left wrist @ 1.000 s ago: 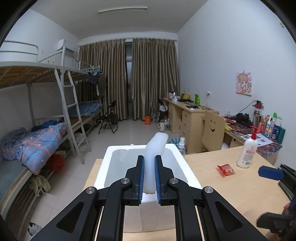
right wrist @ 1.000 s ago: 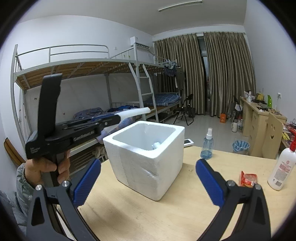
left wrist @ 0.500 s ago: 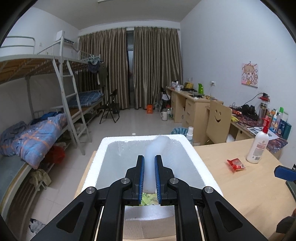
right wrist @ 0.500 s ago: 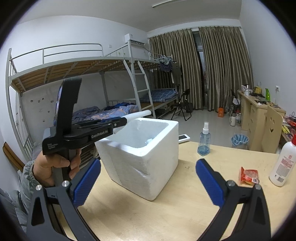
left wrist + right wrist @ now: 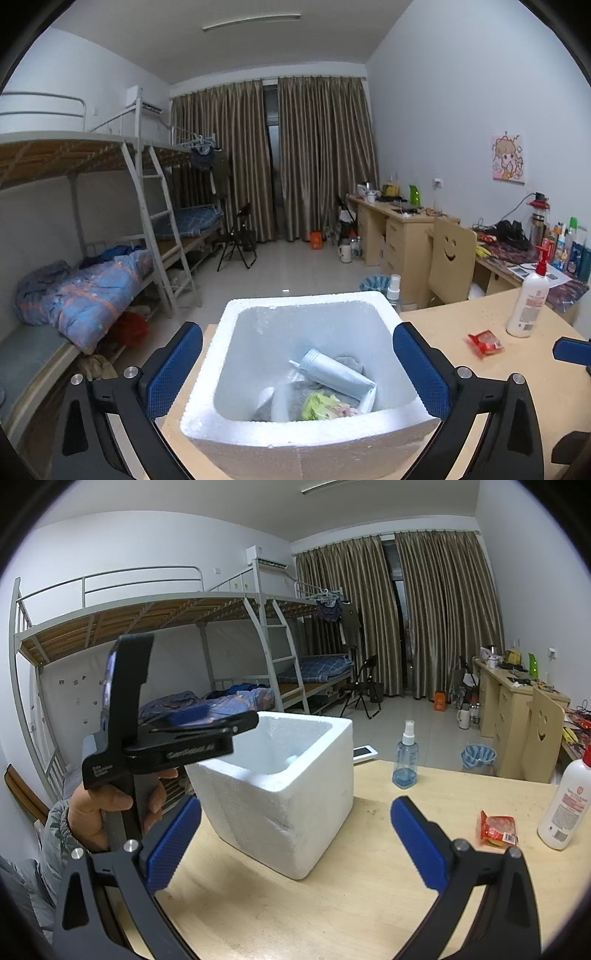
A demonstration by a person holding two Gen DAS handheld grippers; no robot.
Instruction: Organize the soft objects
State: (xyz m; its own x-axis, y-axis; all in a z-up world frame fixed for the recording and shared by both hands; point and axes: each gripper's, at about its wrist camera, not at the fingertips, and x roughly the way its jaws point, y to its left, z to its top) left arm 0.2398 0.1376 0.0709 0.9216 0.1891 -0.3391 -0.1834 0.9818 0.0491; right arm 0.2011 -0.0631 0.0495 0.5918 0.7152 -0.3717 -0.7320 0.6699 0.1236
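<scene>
The left gripper [image 5: 297,365] had just been opening, jaws now wide w/ nothing between them, straddling the foam box [image 5: 384,317]. The white tube [image 5: 334,373] lay inside, long axis slanting down-right. The red packet [image 5: 496,829] (likely next) sat right of the right gripper [image 5: 295,843], also wide open, empty; bare tabletop [image 5: 332,904] around it.

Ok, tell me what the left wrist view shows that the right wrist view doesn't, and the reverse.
Left wrist view only: the contents of the foam box, a pale blue tube, grey cloth and a yellow-green packet. The left hand-held gripper is open above them; its jaws have just been opening and nothing is between them.

Right wrist view only: the person's hand on the left hand-held gripper's handle, a white phone behind the box, and the open, empty right hand-held gripper.

Both: the box, spray bottle, red packet, lotion bottle, wooden table.
</scene>
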